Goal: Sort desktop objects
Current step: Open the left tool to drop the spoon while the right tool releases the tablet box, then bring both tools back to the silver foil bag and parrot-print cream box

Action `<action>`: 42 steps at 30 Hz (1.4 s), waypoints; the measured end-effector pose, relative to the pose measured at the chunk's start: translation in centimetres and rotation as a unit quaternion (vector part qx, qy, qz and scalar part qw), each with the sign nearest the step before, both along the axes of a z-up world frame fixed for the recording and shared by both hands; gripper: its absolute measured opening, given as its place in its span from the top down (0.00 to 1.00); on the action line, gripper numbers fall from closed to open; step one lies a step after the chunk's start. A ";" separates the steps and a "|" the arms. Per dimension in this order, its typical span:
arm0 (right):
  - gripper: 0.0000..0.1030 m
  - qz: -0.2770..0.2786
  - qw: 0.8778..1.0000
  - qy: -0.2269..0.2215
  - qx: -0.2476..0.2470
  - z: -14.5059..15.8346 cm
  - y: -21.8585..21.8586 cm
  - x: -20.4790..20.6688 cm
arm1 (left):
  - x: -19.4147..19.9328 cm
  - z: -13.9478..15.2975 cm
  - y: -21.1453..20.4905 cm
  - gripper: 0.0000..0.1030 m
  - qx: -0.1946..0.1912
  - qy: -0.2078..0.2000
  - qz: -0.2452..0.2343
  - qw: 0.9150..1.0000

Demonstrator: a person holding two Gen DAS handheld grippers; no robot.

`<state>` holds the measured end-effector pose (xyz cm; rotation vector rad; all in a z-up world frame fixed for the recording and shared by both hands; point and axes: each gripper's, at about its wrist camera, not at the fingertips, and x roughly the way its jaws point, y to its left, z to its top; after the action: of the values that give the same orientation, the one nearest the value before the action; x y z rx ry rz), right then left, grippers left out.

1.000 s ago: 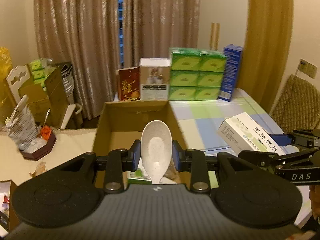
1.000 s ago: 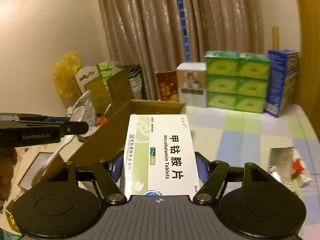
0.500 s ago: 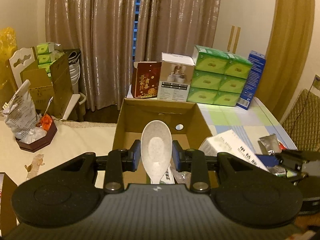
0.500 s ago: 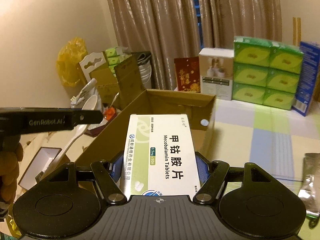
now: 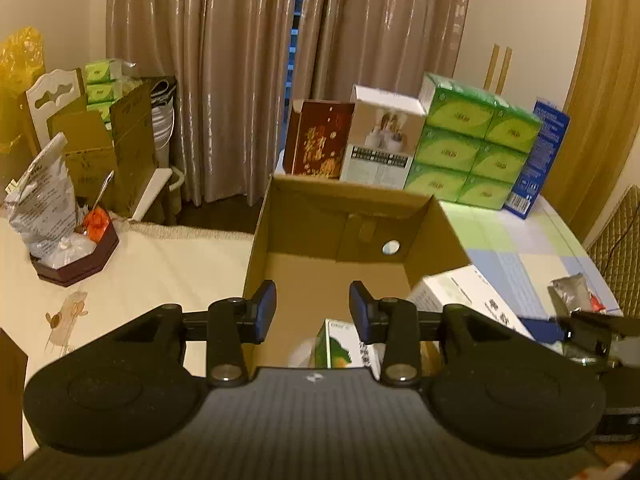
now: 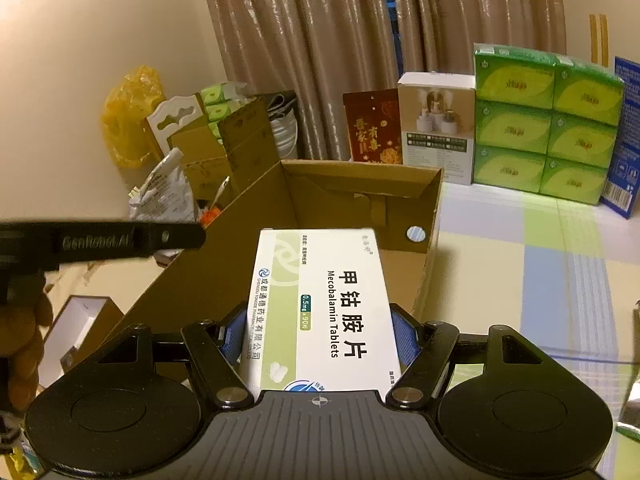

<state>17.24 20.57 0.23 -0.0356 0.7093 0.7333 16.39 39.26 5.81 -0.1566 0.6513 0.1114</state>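
Carton (image 5: 344,216): open brown cardboard, flaps up, sitting on the table edge; round hole showing in its far right wall. A green-and-white packet (image 5: 340,346) is lying on its floor at the near end, partly hidden.

Tablet box (image 6: 320,308): white and pale green, printed "Mecobalamin Tablets", lying flat, long axis pointing away, hanging over the carton's near right corner.

Foil pack (image 5: 570,294): silver, crumpled, resting on the checked cloth right of the carton.

Cardboard box (image 5: 352,216) on perhaps-quilted bed (image 5: 516,248)
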 end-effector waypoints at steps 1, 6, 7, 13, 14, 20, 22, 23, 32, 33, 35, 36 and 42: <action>0.34 0.000 1.000 0.001 0.003 -0.1 0.1 0.1 | -0.2 -0.1 0.1 0.67 0.000 0.002 0.000 1.000; 0.33 0.000 0.999 -0.001 0.032 0.1 0.0 0.4 | -1.2 -0.2 0.3 0.66 0.002 0.004 0.005 1.000; 0.33 -0.001 0.999 -0.005 0.031 0.2 -0.1 0.3 | -1.4 -0.2 0.3 0.64 0.005 0.005 0.004 1.000; 0.32 -0.011 1.000 -0.013 0.026 1.0 -1.9 -0.2 | -2.5 0.3 -0.4 0.62 0.005 0.007 0.001 1.000; 0.32 -0.013 1.000 -0.014 0.024 1.2 -2.4 -0.4 | -2.8 0.4 -0.6 0.61 0.005 0.007 0.001 1.000; 0.28 -0.027 0.999 -0.020 0.025 2.8 -5.8 -1.4 | -4.5 1.7 -2.9 0.55 0.007 0.001 -0.008 1.000; 0.26 -0.033 0.999 -0.023 0.027 3.4 -7.1 -2.0 | -5.2 2.3 -3.9 0.50 0.007 -0.004 -0.011 1.000; 0.25 -0.035 0.999 -0.024 0.028 3.7 -7.8 -2.4 | -5.6 2.5 -4.4 0.50 0.006 -0.006 -0.013 1.000; 0.16 -0.048 0.998 -0.037 0.031 5.9 -13.0 -5.5 | -8.7 4.1 -9.6 0.35 0.001 -0.018 -0.031 0.999; 0.14 -0.049 0.998 -0.039 0.030 6.1 -13.6 -5.8 | -9.1 4.2 -10.2 0.34 0.001 -0.018 -0.032 0.999; 0.13 -0.052 0.997 -0.043 0.029 6.4 -14.7 -6.3 | -9.7 4.4 -11.1 0.33 -0.001 -0.019 -0.034 0.999; 0.12 -0.054 0.997 -0.044 0.029 6.5 -15.3 -6.6 | -10.0 4.5 -11.6 0.32 -0.002 -0.019 -0.034 0.999; 0.08 -0.070 0.996 -0.045 0.028 6.7 -18.8 -7.5 | -11.2 4.9 -14.6 0.20 0.004 -0.020 -0.042 0.999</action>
<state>9.77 1.75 6.95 0.0321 0.5979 0.6136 5.24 24.70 10.74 -0.1238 0.6175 0.0306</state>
